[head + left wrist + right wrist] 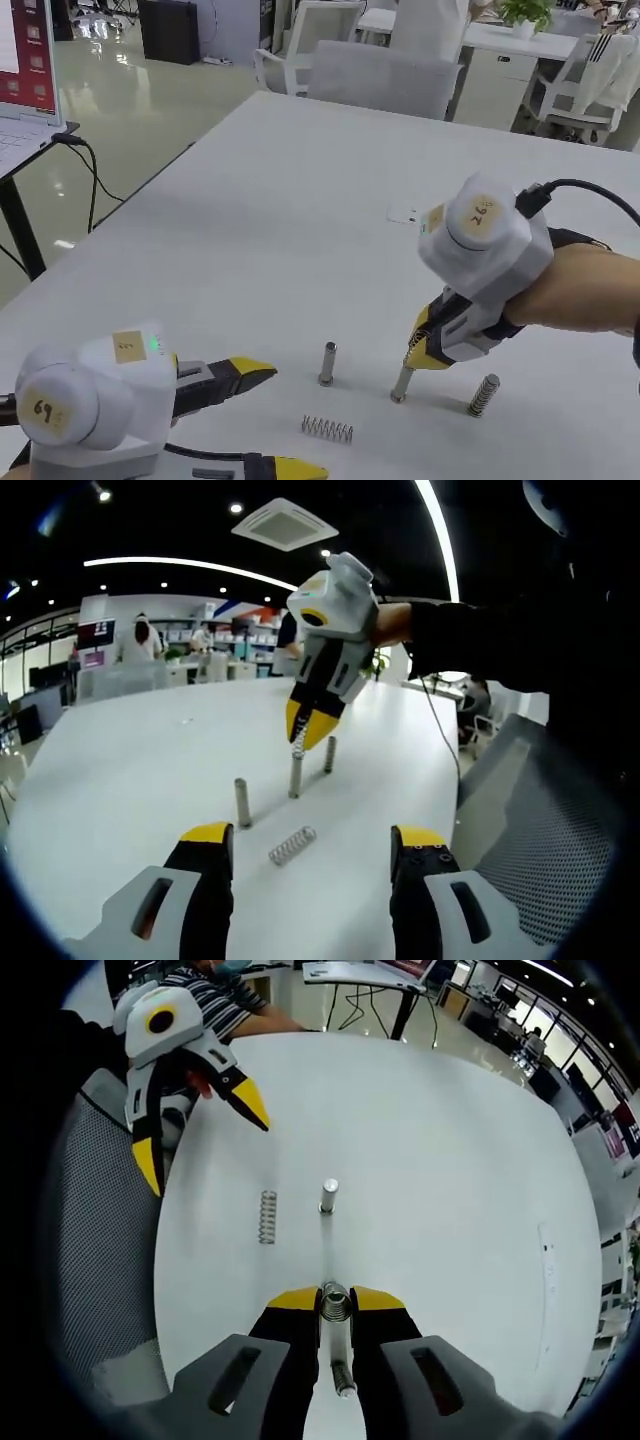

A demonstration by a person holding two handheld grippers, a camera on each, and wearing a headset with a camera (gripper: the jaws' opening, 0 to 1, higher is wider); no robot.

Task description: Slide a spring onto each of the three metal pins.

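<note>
Three metal pins stand in a row on the white table. The left pin [327,363] is bare. The right pin [483,395] wears a spring. My right gripper [425,352] is shut on a spring [336,1303] and holds it over the top of the middle pin [400,385]. A loose spring [327,428] lies flat in front of the pins. My left gripper [288,420] is open near the table's front edge, its yellow tips to either side of the loose spring [292,845] and short of it.
The white table [300,220] reaches far back, with a small label [403,213] lying on it. Grey chairs [385,75] and another desk stand behind. A laptop [25,70] on a stand sits at the far left.
</note>
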